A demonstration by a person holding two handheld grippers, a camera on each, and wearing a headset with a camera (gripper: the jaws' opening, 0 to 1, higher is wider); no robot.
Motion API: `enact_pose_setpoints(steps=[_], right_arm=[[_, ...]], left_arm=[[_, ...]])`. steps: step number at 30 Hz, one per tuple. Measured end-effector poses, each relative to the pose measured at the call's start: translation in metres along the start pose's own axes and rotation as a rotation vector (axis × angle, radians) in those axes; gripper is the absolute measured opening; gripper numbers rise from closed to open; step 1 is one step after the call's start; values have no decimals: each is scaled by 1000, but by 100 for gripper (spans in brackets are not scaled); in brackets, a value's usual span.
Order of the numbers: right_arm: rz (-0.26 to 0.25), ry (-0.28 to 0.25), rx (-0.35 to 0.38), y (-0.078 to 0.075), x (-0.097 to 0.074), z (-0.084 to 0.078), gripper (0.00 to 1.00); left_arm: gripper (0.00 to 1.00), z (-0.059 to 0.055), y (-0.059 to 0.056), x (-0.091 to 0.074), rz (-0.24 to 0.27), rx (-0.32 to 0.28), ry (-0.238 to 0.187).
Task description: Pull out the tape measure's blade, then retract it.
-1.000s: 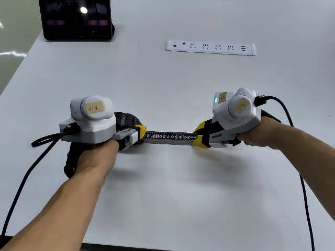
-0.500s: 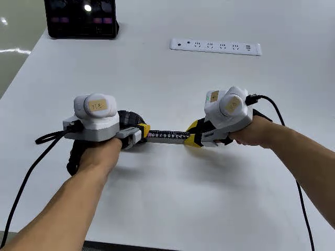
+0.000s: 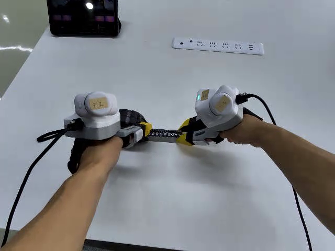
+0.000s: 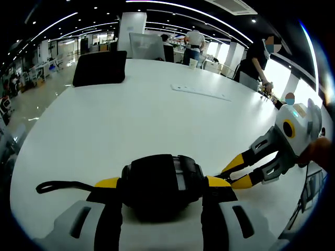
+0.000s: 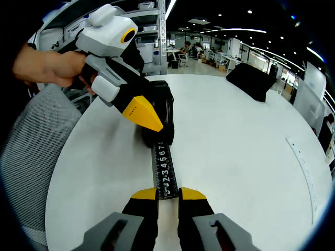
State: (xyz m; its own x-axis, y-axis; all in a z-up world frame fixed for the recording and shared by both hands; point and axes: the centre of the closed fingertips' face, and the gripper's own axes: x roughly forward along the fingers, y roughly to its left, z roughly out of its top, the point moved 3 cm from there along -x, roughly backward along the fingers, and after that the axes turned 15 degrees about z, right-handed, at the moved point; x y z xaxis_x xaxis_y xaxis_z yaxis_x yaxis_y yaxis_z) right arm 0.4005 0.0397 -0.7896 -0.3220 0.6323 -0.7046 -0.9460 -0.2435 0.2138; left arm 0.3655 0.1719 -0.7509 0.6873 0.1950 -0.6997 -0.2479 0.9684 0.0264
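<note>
Two-handed hold, low over the counter [image 3: 167, 204]: left gripper [image 3: 137, 134], pointing right, clenched around the tape measure [image 4: 162, 184]; right gripper [image 5: 168, 194], pointing left, pinching the blade [image 5: 164, 168], its end hook hidden.

Head view: the left gripper [image 3: 137, 133] housing conceals most of the tape measure case [image 3: 132, 118] behind its fingers. The blade [image 3: 165, 134] numerals, between the two fingertip pairs, are too small to read. Far beyond the fingers, the tablet [image 3: 84, 18] is cut off by the top edge.

Right gripper view: the blade tip is concealed between the right gripper [image 5: 167, 196] fingertips.
</note>
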Motion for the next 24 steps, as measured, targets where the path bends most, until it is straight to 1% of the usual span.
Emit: enact_pose_setpoints(steps=[24], right_arm=[[2,-21,-26,1,21,23,11]], left_arm=[[56,0,0,-1,-9,-7,9]])
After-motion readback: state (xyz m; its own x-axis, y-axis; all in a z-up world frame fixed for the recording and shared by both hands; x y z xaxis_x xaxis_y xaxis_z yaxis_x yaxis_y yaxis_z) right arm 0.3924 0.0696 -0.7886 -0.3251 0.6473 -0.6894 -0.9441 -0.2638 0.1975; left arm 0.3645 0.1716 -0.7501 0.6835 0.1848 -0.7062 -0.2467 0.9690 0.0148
